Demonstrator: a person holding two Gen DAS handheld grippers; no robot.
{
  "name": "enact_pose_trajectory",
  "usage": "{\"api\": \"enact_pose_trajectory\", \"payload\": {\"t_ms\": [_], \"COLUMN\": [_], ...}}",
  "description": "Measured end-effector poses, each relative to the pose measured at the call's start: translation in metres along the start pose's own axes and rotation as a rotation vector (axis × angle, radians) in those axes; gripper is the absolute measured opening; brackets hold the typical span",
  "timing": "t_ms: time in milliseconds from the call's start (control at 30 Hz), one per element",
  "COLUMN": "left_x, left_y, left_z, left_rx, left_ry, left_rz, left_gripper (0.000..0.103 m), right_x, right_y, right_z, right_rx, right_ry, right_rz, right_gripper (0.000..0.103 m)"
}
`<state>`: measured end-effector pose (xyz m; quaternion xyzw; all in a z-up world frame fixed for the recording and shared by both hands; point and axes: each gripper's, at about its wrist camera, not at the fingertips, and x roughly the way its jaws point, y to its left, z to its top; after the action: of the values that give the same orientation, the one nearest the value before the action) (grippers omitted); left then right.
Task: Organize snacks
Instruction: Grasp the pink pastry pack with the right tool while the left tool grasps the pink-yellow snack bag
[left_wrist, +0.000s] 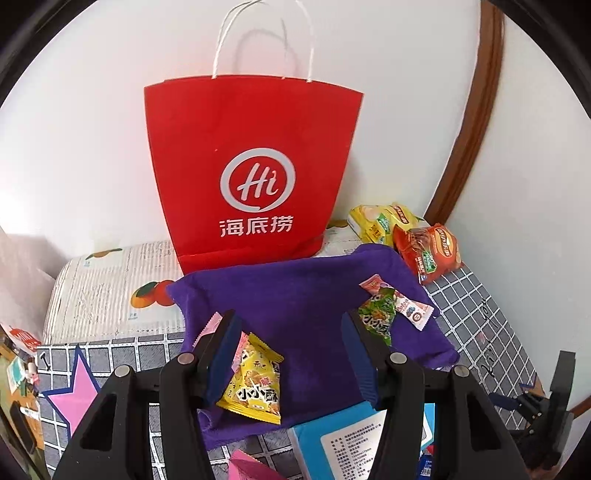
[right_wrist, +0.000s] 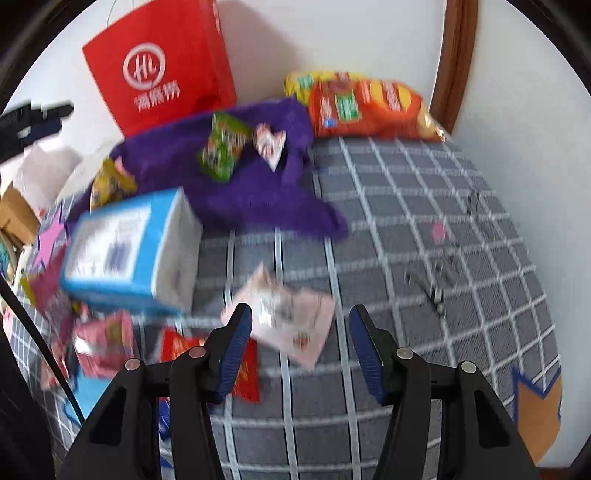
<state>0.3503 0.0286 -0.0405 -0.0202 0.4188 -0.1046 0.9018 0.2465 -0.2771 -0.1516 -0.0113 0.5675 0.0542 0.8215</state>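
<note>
The snacks lie scattered over a bench (right_wrist: 424, 206) covered in grey checked cloth. On a purple towel (left_wrist: 314, 295) spread across its middle rest a green packet (left_wrist: 378, 319) and a small pink-and-white packet (left_wrist: 408, 304), touching each other near the towel's right edge, and a yellow packet (left_wrist: 255, 380) near its front left edge. Behind the towel's far right corner, against the white wall, an orange crisp bag (left_wrist: 428, 251) lies partly over a yellow crisp bag (left_wrist: 380, 219). A red paper bag (left_wrist: 247, 166) with white handles stands upright behind the towel, its base touching the towel's far edge. A blue-and-white box (right_wrist: 125, 247) lies on its side just in front of the towel. A pale pink packet (right_wrist: 291, 317) lies on the checked cloth near the front, and red and pink packets, too blurred to tell apart, crowd the front left corner. The left tool (left_wrist: 291, 325) hangs over the towel, released, its jaws apart with nothing gripped; the yellow packet lies below beside its left finger (left_wrist: 221, 343). The right tool (right_wrist: 301, 321) points steeply down above the pale pink packet, also released, jaws apart on either side of it and not pressing on it. The right wrist view is smeared with motion.
</note>
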Motion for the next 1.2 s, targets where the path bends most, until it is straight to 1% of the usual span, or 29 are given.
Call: {"api": "enact_pose_trajectory", "payload": {"t_ms": [67, 167, 200, 300, 367, 467, 567, 633, 667, 733, 767, 833, 933, 1100, 1200], "left_x": [-0.004, -0.014, -0.017, -0.025, -0.028, -0.031, -0.035, -0.041, -0.044, -0.051, -0.053, -0.056, -0.056, -0.049, -0.043], "left_y": [-0.003, -0.007, -0.007, -0.007, -0.005, -0.002, 0.001, 0.003, 0.004, 0.008, 0.01, 0.015, 0.024, 0.04, 0.044], "left_z": [0.0, -0.001, -0.002, -0.005, -0.008, -0.015, -0.022, -0.027, -0.03, -0.037, -0.04, -0.048, -0.064, -0.092, -0.108], "left_rx": [0.006, 0.014, 0.015, 0.011, 0.005, -0.004, -0.005, 0.005, 0.012, 0.019, 0.02, 0.009, -0.01, -0.051, -0.07], "left_ry": [-0.007, -0.025, -0.03, -0.033, -0.03, -0.014, 0.002, 0.005, 0.004, 0.003, 0.005, 0.013, 0.027, 0.071, 0.099], "left_rz": [0.002, 0.008, 0.009, 0.009, 0.011, 0.014, 0.022, 0.032, 0.037, 0.056, 0.059, 0.065, 0.068, 0.076, 0.053], "left_gripper": [0.054, 0.054, 0.054, 0.054, 0.054, 0.054, 0.054, 0.054, 0.054, 0.054, 0.054, 0.054, 0.054, 0.054, 0.054], "right_x": [0.006, 0.016, 0.017, 0.022, 0.022, 0.021, 0.028, 0.033, 0.036, 0.042, 0.043, 0.048, 0.048, 0.046, 0.046], "right_y": [0.002, 0.008, 0.008, 0.011, 0.013, 0.02, 0.024, 0.024, 0.024, 0.02, 0.016, 0.01, 0.006, 0.009, 0.007], "right_z": [-0.006, -0.015, -0.018, -0.023, -0.024, -0.02, -0.011, -0.007, -0.003, 0.004, 0.006, 0.008, 0.004, -0.001, -0.001], "right_rx": [-0.024, -0.102, -0.116, -0.153, -0.184, -0.243, -0.281, -0.294, -0.293, -0.263, -0.235, -0.175, -0.121, -0.106, -0.097], "right_ry": [0.016, 0.039, 0.041, 0.047, 0.015, -0.037, -0.064, -0.091, -0.097, -0.103, -0.107, -0.118, -0.158, -0.166, -0.164], "right_rz": [0.007, -0.076, -0.087, -0.08, -0.09, -0.123, -0.124, -0.118, -0.11, -0.075, -0.037, 0.022, 0.004, -0.025, -0.012], "right_gripper": [0.055, 0.055, 0.055, 0.055, 0.056, 0.064, 0.07, 0.07, 0.072, 0.072, 0.072, 0.069, 0.045, 0.044, 0.044]}}
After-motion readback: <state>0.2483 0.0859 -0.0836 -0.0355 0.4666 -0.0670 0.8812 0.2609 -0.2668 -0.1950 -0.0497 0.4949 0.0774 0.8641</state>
